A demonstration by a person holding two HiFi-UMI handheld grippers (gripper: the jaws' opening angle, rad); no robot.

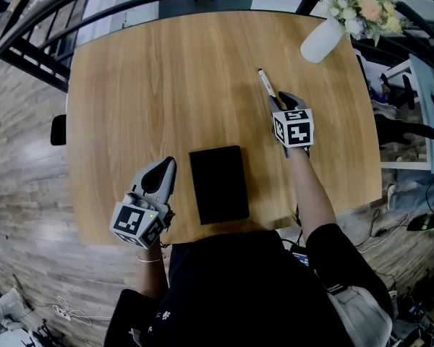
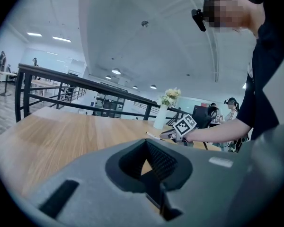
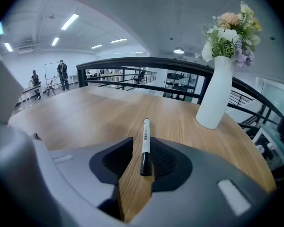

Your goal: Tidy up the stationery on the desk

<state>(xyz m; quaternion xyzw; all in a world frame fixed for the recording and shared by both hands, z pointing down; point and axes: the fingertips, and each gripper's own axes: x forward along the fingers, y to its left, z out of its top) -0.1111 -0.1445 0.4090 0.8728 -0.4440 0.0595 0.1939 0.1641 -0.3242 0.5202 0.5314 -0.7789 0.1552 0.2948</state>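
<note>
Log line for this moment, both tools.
left tool: shut, empty | right tool: open, straddling marker on table, no grip | black notebook: lying flat

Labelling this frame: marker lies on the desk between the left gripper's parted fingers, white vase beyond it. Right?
Wrong gripper. The marker lies on the desk between the right gripper's parted fingers, white vase beyond it; the right gripper view shows this. The left gripper is shut, with nothing in it.
</note>
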